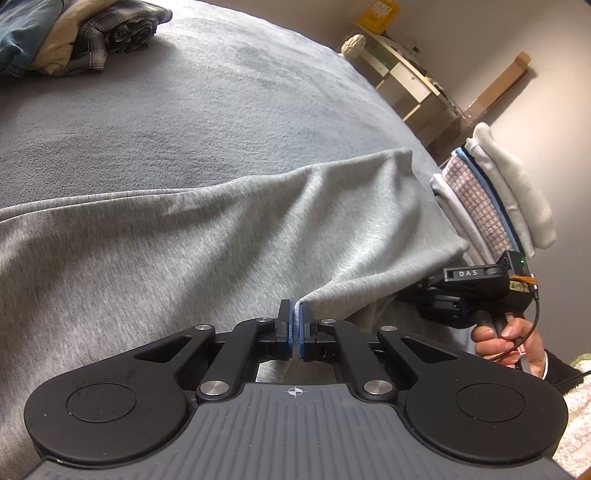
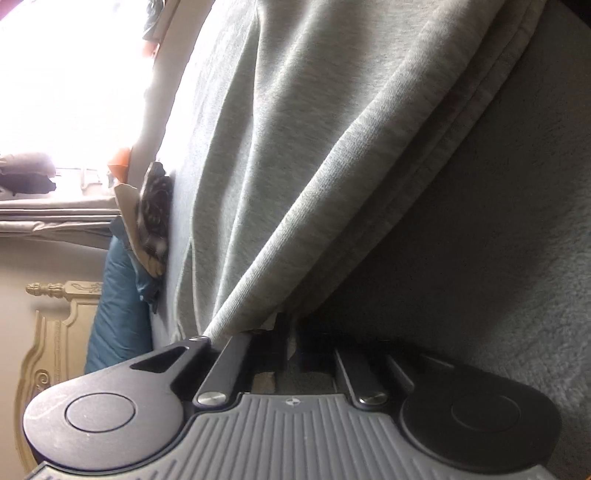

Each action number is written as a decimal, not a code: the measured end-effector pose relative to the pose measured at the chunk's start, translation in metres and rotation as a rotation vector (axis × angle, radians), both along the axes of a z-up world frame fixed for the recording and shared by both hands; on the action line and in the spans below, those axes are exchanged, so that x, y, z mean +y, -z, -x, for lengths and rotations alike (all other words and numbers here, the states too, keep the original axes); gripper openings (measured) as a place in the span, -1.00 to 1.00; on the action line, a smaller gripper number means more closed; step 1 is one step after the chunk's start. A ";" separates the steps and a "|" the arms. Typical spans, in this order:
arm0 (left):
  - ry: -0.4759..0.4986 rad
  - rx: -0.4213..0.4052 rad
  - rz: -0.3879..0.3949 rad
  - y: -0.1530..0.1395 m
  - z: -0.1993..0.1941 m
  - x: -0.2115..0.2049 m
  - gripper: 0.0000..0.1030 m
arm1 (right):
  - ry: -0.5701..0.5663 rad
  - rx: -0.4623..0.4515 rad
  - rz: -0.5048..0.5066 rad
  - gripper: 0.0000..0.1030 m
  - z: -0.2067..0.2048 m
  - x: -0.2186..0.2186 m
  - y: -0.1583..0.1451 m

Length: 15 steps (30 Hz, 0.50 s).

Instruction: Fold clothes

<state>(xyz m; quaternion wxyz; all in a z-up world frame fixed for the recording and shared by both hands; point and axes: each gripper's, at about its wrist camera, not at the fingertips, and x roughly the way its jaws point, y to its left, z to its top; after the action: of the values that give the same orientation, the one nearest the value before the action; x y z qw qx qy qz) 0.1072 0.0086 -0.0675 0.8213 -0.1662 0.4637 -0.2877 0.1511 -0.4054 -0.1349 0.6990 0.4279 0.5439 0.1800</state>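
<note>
A light grey sweatshirt-weight garment [image 1: 207, 236] lies spread across the grey blanket of the bed [image 1: 192, 110], its near part lifted into long diagonal folds that run toward both tools. The left tool [image 1: 295, 325] has its blue-padded jaws pressed together on a pinch of the garment's edge, the cloth rising from the pads up to the right. In the right wrist view, which is rolled on its side, the right tool [image 2: 291, 339] sits in shadow under the same garment [image 2: 295, 147]; its jaws stand together and a bunched fold of the cloth runs down into them, so it appears to grip the fabric, though the pads themselves are too dark to see clearly. From the left wrist view the right tool's black body shows just beside the garment's right edge, its handle held by a person's hand [image 1: 506, 339] in a dark sleeve. Beyond it, at the bed's edge, stands a stack of folded clothes [image 1: 495, 199], white, checked and blue. At the far corner lies a loose pile of unfolded clothes [image 1: 74, 33], plaid, cream and blue denim. A pale shelf unit [image 1: 406, 77] stands against the wall.
</note>
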 end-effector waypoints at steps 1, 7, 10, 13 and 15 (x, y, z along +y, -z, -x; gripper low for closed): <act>0.003 -0.002 -0.001 0.000 0.000 0.000 -0.99 | -0.004 -0.003 0.022 -0.97 0.001 -0.001 -0.002; 0.055 -0.023 -0.044 0.004 0.008 -0.008 -0.99 | -0.007 0.024 0.063 -0.98 0.007 -0.008 0.002; 0.116 -0.067 -0.096 0.006 0.016 -0.018 -0.99 | -0.015 0.019 0.066 -0.99 0.010 -0.010 0.003; 0.172 -0.101 -0.157 0.012 0.026 -0.028 -0.99 | -0.001 0.036 0.034 -0.96 0.012 -0.018 0.005; 0.197 -0.107 -0.176 0.017 0.031 -0.033 -0.98 | 0.011 0.019 0.041 -0.91 0.014 -0.027 -0.001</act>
<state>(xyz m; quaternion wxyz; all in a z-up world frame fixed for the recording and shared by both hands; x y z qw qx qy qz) 0.0760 -0.0245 -0.0843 0.8241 -0.0316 0.4569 -0.3333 0.1372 -0.4323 -0.1340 0.7034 0.4183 0.5516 0.1611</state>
